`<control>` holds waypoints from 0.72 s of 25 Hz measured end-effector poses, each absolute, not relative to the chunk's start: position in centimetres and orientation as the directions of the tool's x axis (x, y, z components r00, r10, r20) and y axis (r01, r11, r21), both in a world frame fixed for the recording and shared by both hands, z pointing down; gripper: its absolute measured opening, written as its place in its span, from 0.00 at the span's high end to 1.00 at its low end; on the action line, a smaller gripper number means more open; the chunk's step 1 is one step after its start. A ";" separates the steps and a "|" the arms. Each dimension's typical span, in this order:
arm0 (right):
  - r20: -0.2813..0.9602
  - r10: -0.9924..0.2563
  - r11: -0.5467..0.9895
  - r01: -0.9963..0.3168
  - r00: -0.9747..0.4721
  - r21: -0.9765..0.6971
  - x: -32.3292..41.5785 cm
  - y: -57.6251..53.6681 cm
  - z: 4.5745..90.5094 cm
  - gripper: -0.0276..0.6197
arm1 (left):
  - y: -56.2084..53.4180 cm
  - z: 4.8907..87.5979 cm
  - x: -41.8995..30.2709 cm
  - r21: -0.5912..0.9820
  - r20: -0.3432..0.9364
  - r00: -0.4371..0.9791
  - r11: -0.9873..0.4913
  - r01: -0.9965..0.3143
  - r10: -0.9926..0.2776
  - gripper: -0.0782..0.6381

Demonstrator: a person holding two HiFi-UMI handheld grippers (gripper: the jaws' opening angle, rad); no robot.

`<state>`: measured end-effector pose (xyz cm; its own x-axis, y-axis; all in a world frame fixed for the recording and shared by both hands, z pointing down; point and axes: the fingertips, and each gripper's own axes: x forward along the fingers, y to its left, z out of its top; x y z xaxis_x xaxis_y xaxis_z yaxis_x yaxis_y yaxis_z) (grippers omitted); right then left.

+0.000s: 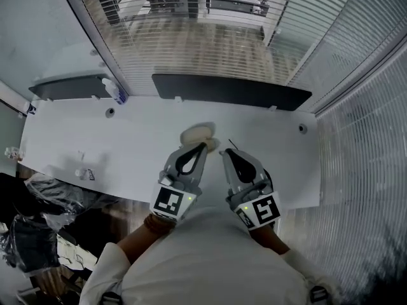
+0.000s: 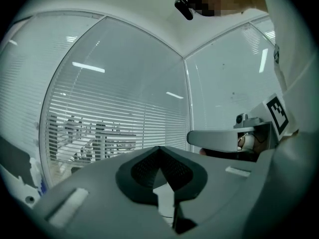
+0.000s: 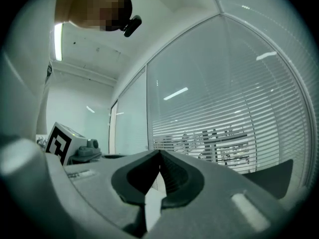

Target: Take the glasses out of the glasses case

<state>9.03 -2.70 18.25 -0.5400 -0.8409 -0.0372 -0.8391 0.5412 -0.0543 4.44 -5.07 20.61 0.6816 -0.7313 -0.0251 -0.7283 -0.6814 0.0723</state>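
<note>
A cream oval glasses case lies on the white table, just beyond my two grippers. The left gripper is shut and holds nothing; its tips hang over the case's near edge. Just right of it, the right gripper is also shut and empty. Both are held level above the table. In the left gripper view the jaws meet in front of a glass wall with blinds. The right gripper view shows its jaws shut the same way. No glasses can be made out; a thin dark line lies right of the case.
A long black panel runs along the table's far edge, with a shorter one at the left and a small bottle between them. Small items sit near the left front edge. Black bags lie on the floor at left.
</note>
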 end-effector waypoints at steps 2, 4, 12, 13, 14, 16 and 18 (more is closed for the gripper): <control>-0.053 -0.841 0.541 -0.838 -0.538 -0.070 8.8 -2.4 17.8 0.95 | -4.4 20.5 4.9 0.094 -0.028 0.686 -0.685 -0.722 -0.727 0.89; -0.055 -0.839 0.544 -0.837 -0.541 -0.067 8.6 -2.0 17.7 0.95 | -3.7 20.7 5.2 0.129 -0.029 0.680 -0.677 -0.724 -0.733 0.89; -0.027 -0.841 0.539 -0.834 -0.540 -0.112 9.1 -1.4 18.6 0.96 | -3.2 21.6 5.5 0.120 0.002 0.671 -0.666 -0.736 -0.741 0.89; -0.026 -0.840 0.541 -0.831 -0.542 -0.133 9.1 -1.5 18.7 0.96 | -3.2 21.7 5.6 0.125 0.002 0.672 -0.667 -0.735 -0.740 0.89; -0.027 -0.839 0.541 -0.827 -0.544 -0.151 9.2 -1.5 18.8 0.96 | -3.1 21.6 5.7 0.134 0.001 0.676 -0.670 -0.730 -0.737 0.89; -0.032 -0.838 0.542 -0.824 -0.544 -0.164 9.3 -1.4 18.8 0.96 | -3.0 21.3 5.8 0.153 0.000 0.682 -0.674 -0.722 -0.731 0.89; -0.036 -0.840 0.539 -0.828 -0.541 -0.154 9.4 -1.2 18.7 0.96 | -2.8 21.4 5.9 0.158 0.003 0.682 -0.673 -0.722 -0.731 0.89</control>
